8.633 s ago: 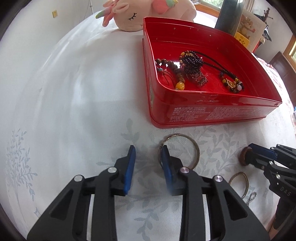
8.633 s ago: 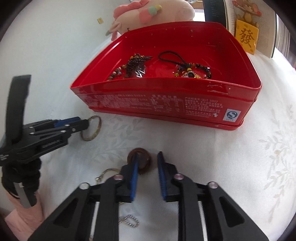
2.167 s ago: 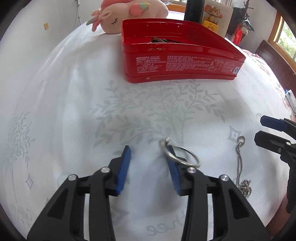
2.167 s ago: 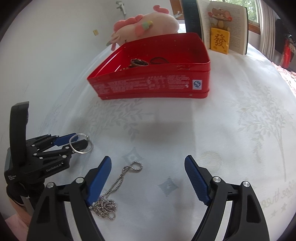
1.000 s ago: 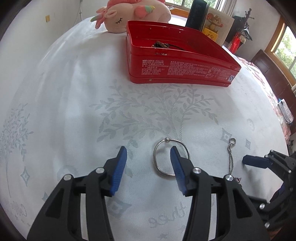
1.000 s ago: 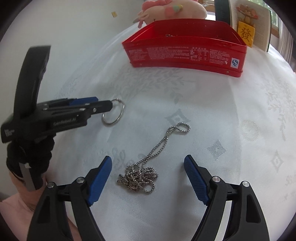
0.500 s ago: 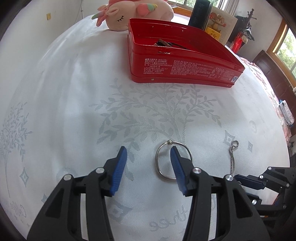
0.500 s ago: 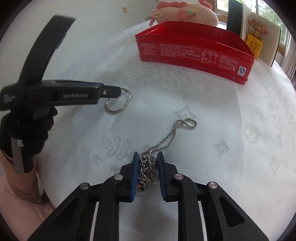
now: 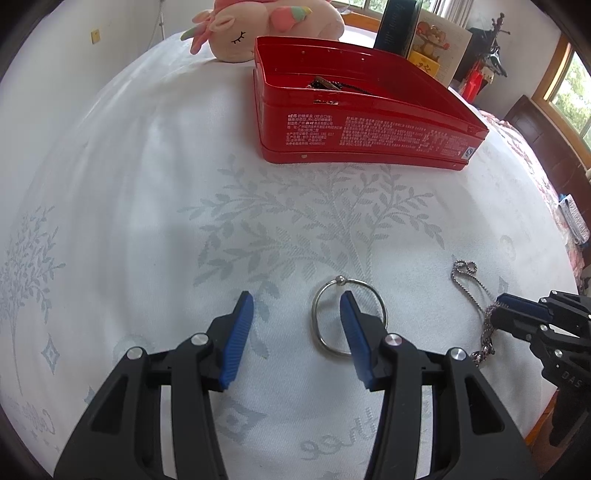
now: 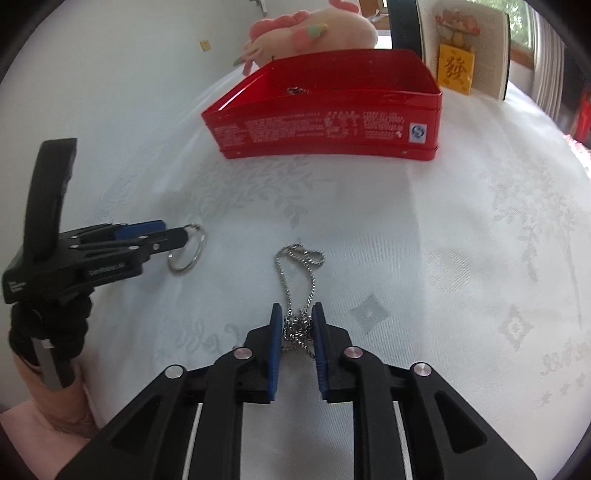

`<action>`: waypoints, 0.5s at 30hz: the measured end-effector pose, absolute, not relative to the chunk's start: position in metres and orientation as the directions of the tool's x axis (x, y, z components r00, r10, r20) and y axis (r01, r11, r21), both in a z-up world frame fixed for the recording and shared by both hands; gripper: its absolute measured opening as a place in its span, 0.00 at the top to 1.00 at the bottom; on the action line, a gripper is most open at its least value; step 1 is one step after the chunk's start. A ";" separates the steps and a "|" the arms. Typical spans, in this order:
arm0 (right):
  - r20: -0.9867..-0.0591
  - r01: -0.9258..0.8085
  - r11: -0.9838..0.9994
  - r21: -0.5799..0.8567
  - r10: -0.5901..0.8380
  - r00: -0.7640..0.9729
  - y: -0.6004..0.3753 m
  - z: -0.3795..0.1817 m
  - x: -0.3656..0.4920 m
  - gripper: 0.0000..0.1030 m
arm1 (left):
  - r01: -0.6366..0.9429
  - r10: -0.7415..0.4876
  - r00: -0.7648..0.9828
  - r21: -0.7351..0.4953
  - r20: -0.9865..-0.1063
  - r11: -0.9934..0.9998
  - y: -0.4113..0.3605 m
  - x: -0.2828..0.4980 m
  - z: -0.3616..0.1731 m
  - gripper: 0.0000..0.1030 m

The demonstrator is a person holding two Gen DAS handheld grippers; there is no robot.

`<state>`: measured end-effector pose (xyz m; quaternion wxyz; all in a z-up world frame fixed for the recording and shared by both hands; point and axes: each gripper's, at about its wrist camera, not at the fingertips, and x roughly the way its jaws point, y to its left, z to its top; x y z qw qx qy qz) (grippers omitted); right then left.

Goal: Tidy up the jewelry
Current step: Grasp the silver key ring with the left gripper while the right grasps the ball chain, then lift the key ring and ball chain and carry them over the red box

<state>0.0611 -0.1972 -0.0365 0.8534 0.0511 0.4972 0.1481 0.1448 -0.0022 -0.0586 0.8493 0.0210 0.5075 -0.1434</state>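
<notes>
A white tablecloth woven with pale leaves covers the tabletop. Toward its far edge stands the red tin with dark jewelry inside; a pink plush toy and an open book sit behind it. Near the front edge, the left gripper is spread open, its right finger over the silver ring lying flat. Beside it, the right gripper pinches the bunched silver chain, whose loop trails toward the tin.
</notes>
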 end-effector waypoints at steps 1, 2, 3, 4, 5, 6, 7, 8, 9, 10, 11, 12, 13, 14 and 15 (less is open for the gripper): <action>-0.837 -0.205 0.951 0.230 0.301 0.457 -0.195 -0.037 0.060 0.74 | 0.268 -0.217 0.445 -0.103 -0.869 0.958 -0.003 0.144 -0.059 0.53; -0.841 -0.206 0.953 0.221 0.294 0.454 -0.193 -0.037 0.059 0.63 | 0.269 -0.215 0.446 -0.099 -0.869 0.958 -0.004 0.144 -0.059 0.53; -0.845 -0.213 0.956 0.203 0.281 0.455 -0.191 -0.037 0.058 0.60 | 0.270 -0.213 0.445 -0.097 -0.870 0.958 -0.005 0.144 -0.059 0.52; -0.849 -0.221 0.957 0.190 0.273 0.453 -0.189 -0.038 0.057 0.58 | 0.271 -0.213 0.445 -0.096 -0.870 0.958 -0.005 0.144 -0.059 0.52; -0.851 -0.223 0.958 0.178 0.264 0.453 -0.186 -0.040 0.059 0.58 | 0.274 -0.212 0.444 -0.094 -0.871 0.957 -0.006 0.144 -0.059 0.50; -0.853 -0.229 0.960 0.161 0.251 0.457 -0.184 -0.041 0.058 0.58 | 0.276 -0.208 0.444 -0.088 -0.872 0.957 -0.008 0.144 -0.060 0.50; -0.854 -0.235 0.961 0.148 0.244 0.460 -0.183 -0.041 0.058 0.59 | 0.278 -0.201 0.445 -0.079 -0.873 0.957 -0.009 0.145 -0.061 0.50; -0.854 -0.235 0.962 0.138 0.236 0.464 -0.182 -0.041 0.059 0.63 | 0.280 -0.194 0.446 -0.070 -0.874 0.957 -0.011 0.145 -0.061 0.51; -0.854 -0.230 0.965 0.124 0.222 0.470 -0.182 -0.040 0.059 0.66 | 0.286 -0.182 0.452 -0.052 -0.873 0.957 -0.013 0.144 -0.062 0.55; -0.854 -0.228 0.966 0.122 0.220 0.472 -0.182 -0.041 0.059 0.70 | 0.287 -0.176 0.456 -0.043 -0.873 0.957 -0.014 0.145 -0.061 0.60; -0.854 -0.225 0.966 0.129 0.224 0.471 -0.184 -0.040 0.060 0.72 | 0.290 -0.177 0.455 -0.043 -0.873 0.956 -0.015 0.145 -0.061 0.67; -0.853 -0.221 0.966 0.132 0.224 0.472 -0.186 -0.040 0.059 0.74 | 0.293 -0.182 0.451 -0.048 -0.874 0.955 -0.015 0.146 -0.060 0.76; -0.853 -0.220 0.966 0.132 0.224 0.472 -0.186 -0.041 0.061 0.76 | 0.299 -0.193 0.444 -0.058 -0.875 0.952 -0.015 0.146 -0.060 0.81; -0.852 -0.221 0.966 0.135 0.227 0.472 -0.187 -0.041 0.060 0.77 | 0.302 -0.199 0.439 -0.064 -0.876 0.951 -0.016 0.147 -0.060 0.86; -0.851 -0.220 0.966 0.137 0.228 0.472 -0.187 -0.041 0.059 0.77 | 0.307 -0.203 0.436 -0.067 -0.877 0.949 -0.016 0.147 -0.060 0.91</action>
